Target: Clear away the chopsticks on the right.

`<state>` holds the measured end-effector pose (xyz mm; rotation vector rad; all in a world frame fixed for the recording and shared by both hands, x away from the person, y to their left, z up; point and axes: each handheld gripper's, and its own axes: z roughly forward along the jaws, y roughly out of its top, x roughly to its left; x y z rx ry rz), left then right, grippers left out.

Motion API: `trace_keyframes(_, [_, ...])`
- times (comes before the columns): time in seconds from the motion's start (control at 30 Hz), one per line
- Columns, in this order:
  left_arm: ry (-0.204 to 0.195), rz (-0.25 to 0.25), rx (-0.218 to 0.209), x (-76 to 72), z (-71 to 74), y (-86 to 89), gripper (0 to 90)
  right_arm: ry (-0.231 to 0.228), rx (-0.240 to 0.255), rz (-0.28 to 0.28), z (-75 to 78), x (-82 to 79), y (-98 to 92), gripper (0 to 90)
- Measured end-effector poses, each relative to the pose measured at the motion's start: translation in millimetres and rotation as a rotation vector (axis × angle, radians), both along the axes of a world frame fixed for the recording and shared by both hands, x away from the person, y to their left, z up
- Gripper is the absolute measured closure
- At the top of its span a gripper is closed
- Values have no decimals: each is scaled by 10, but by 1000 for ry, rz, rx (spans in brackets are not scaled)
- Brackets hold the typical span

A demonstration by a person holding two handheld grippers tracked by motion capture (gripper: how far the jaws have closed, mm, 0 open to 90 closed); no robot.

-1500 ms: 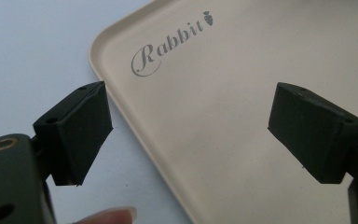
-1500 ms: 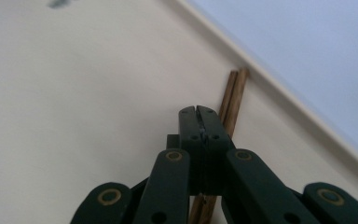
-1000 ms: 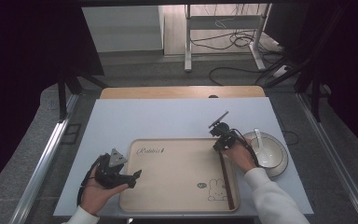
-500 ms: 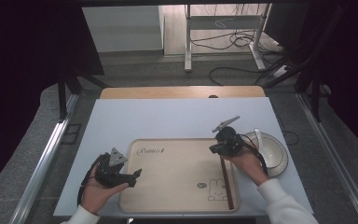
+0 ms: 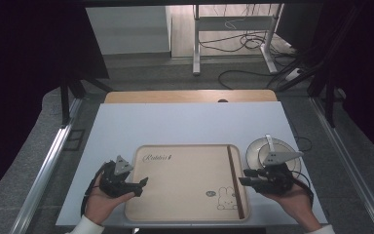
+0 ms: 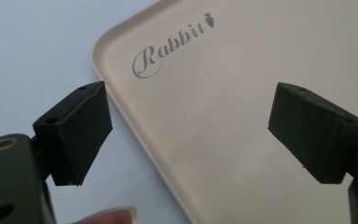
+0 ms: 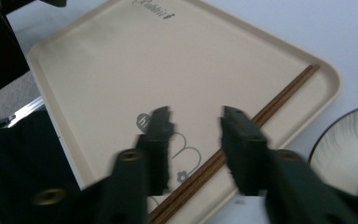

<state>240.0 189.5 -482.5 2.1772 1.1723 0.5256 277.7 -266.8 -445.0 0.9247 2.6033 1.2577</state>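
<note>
high view: a beige tray (image 5: 185,185) printed with "rabbit" and a rabbit drawing lies on the pale surface (image 5: 185,126). a pair of brown chopsticks (image 5: 236,180) lies inside the tray along its right rim, free of both grippers. a white bowl (image 5: 260,151) stands just beside the tray's right edge. the right gripper (image 5: 243,179) hovers at that edge, in front of the bowl, pointing left over the chopsticks; its fingers have just been opening and stand partly apart with nothing between them. right gripper view: chopsticks (image 7: 242,140) run diagonally beneath the blurred fingers (image 7: 158,135). left gripper view: the left gripper (image 6: 189,126) has its fingers (image 6: 74,133) spread wide and empty, straddling the tray's (image 6: 214,93) left rim near the lettering
</note>
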Motion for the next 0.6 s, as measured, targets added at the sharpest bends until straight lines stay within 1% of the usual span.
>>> trace_keyframes(0.03, [1, -1, -1, 1, -2, 1, 133, -20, 3, -17, -8, -60, -49, 463])
trace_keyframes(0.1, [1, -1, 1, 1, -3, 1, 132, -23, 6, -21, -9, -68, -65, 446])
trace_keyframes(0.13, [-1, -2, 0, -1, -1, 2, 132, -26, 15, -43, -20, -69, -93, 409])
trace_keyframes(0.2, [-2, -2, 0, -3, 1, 2, 132, -27, 14, -48, -24, -65, -97, 396])
trace_keyframes(0.23, [-3, -1, -1, -4, 2, 2, 132, -26, 10, -55, -44, -51, -86, 361])
trace_keyframes(0.37, [-6, -4, -1, -9, 2, 4, 131, -32, -1, -48, -63, -46, -68, 350])
trace_keyframes(0.5, [-2, -7, 3, 1, -10, 8, 131, -53, -15, -43, -69, -59, -39, 314])
trace_keyframes(0.6, [-4, -7, 0, -1, -4, 10, 130, -67, -15, -41, -84, -56, -22, 288])
